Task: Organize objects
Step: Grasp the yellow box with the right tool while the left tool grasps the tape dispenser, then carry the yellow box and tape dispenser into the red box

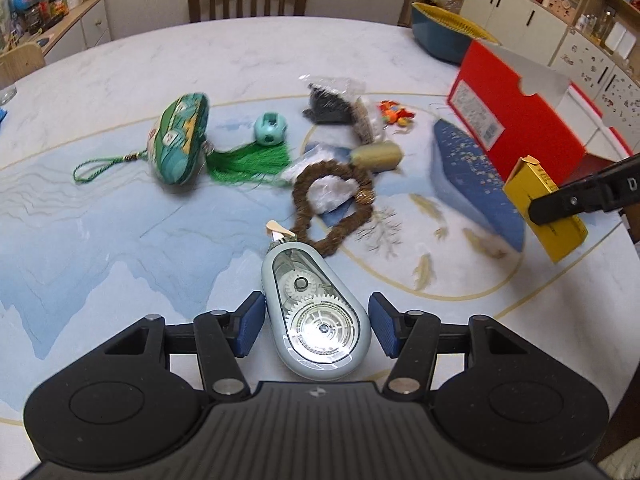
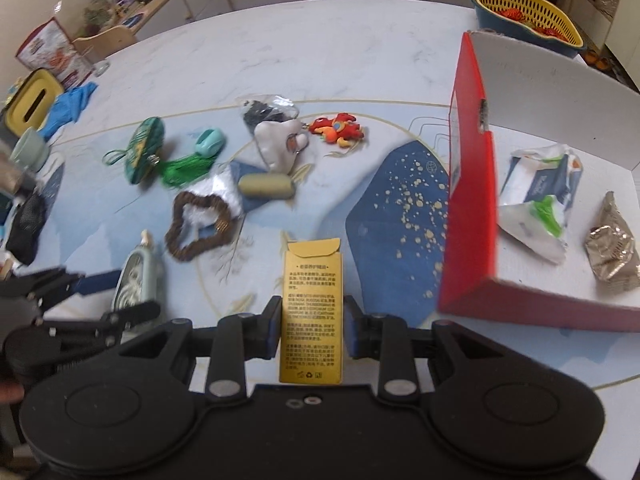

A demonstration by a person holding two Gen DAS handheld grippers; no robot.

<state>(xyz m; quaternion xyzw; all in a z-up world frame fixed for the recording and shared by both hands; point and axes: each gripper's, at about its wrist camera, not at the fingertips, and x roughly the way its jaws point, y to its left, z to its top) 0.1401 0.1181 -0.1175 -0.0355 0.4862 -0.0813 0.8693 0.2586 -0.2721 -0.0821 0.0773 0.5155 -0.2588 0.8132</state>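
Note:
My left gripper (image 1: 317, 312) is open around a pale blue correction-tape dispenser (image 1: 314, 312) that lies on the table; the left pad touches it and the right pad stands apart. My right gripper (image 2: 312, 322) is shut on a yellow carton (image 2: 312, 312) and holds it above the mat, left of the open red box (image 2: 472, 208). The carton (image 1: 544, 208) and the red box (image 1: 516, 112) also show in the left wrist view. The box holds a crumpled white packet (image 2: 536, 200) and a foil wrapper (image 2: 612, 248).
On the mat lie a brown bead loop (image 1: 332, 204), a green tasselled pouch (image 1: 180, 140), a mint ball (image 1: 270, 130), a gold roll (image 1: 378, 156), a dark bag (image 1: 328, 104), a red toy (image 2: 338, 128) and a blue envelope (image 2: 404, 216). A yellow basket (image 2: 524, 12) stands behind the box.

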